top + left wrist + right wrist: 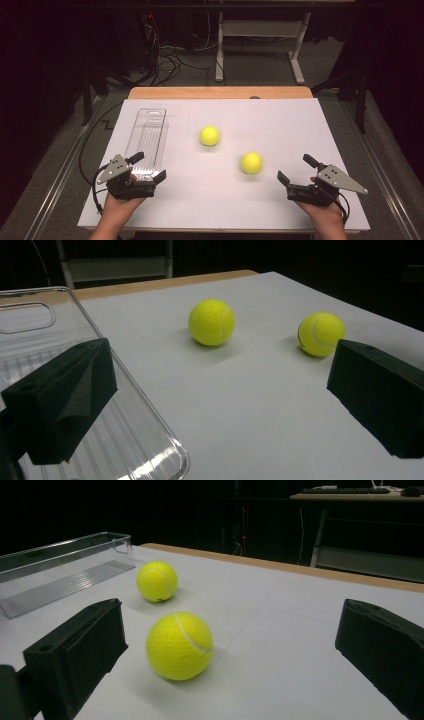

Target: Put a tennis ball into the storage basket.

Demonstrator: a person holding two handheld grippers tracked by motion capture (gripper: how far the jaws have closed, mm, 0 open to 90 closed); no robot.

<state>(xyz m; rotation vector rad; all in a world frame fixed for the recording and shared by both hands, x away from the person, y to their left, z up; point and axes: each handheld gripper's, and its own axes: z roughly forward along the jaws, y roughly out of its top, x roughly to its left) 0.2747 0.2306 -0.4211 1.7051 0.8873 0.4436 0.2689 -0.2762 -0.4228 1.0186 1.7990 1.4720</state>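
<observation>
R gripper [295, 177] sits at table's [280, 210] near-right corner, jaws spread wide, nothing btw them. L gripper [150, 165] at near-left, jaws likewise wide apart, empty; its outer jaw hangs over the near end of the clear tray [147, 137].

Two yellow balls loose on the white top. Near ball [251, 162] lies just ahead and to the left of R gripper, apart from it, no contact. Far ball [209, 135] is further up the table, about centre, btw tray and near ball but touching neither. Balls well apart from each other.

Key relation: near ball is plainly closer to R hand than L. In right gripper view it sits [179, 646] inside the span of the jaws, nearer the left one, so a straight push fwd w/ a slight drift left would prob. bracket it. From L gripper both balls are across open table: left gripper view shows near ball [321, 334] just above its right jaw, far ball [211, 322] mid-frame, both distant.

Tray's long axis runs away from the person, toward table's far edge, open top; empty as far as I can see.

Judgement: work looks like balls into tray. R hand best placed for near ball. Far ball roughly equal reach, maybe L's, since it lies nearer the tray side. Balls are round, so will roll if nudged off-centre.
</observation>
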